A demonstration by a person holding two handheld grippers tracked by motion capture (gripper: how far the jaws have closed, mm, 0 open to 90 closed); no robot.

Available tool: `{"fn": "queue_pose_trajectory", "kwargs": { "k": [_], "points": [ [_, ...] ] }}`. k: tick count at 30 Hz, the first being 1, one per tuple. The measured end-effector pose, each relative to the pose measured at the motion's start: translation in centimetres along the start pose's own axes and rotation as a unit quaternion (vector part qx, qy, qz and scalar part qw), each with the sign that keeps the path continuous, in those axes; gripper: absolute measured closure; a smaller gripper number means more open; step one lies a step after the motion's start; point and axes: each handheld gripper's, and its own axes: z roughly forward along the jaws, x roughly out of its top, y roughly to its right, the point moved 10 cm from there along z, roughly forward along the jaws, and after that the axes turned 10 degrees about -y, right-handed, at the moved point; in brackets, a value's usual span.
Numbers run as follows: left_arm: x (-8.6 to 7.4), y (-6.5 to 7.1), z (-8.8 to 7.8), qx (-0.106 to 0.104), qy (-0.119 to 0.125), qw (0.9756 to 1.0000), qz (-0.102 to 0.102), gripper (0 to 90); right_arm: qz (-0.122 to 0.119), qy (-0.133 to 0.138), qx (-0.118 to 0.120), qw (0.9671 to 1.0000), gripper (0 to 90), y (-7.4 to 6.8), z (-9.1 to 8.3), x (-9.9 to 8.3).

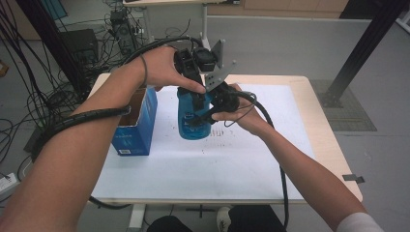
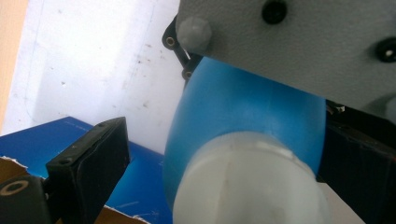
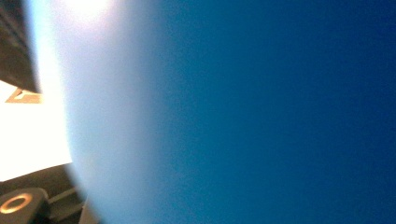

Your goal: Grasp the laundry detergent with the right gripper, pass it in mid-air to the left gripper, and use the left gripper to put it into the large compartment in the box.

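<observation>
Cardboard of an open blue box point(image 1: 137, 123) stands left of centre on the white sheet point(image 1: 251, 159) in the high view, just beside the blue bottle point(image 1: 193, 118) at mid-frame. Left gripper point(image 1: 196, 87) comes down over the bottle's pale cap point(image 2: 247, 182), jaws spread either side of it, not pressing. Right gripper point(image 1: 212, 108) is clamped on the bottle's body from the right. Printing on the box is too small to read.

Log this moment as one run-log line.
right tool: shut on blue bottle | left tool: around bottle's cap | blue box: beside
</observation>
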Motion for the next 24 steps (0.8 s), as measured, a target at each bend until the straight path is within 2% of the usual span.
{"fn": "queue_pose_trajectory", "kwargs": {
  "k": [24],
  "points": [
    [0.08, 0.13, -0.14, 0.002, -0.001, 1.0, 0.004, 5.8, -0.003, -0.001, -0.003, 1.0, 44.1, -0.02, 0.01, 0.04]
  ]
}}
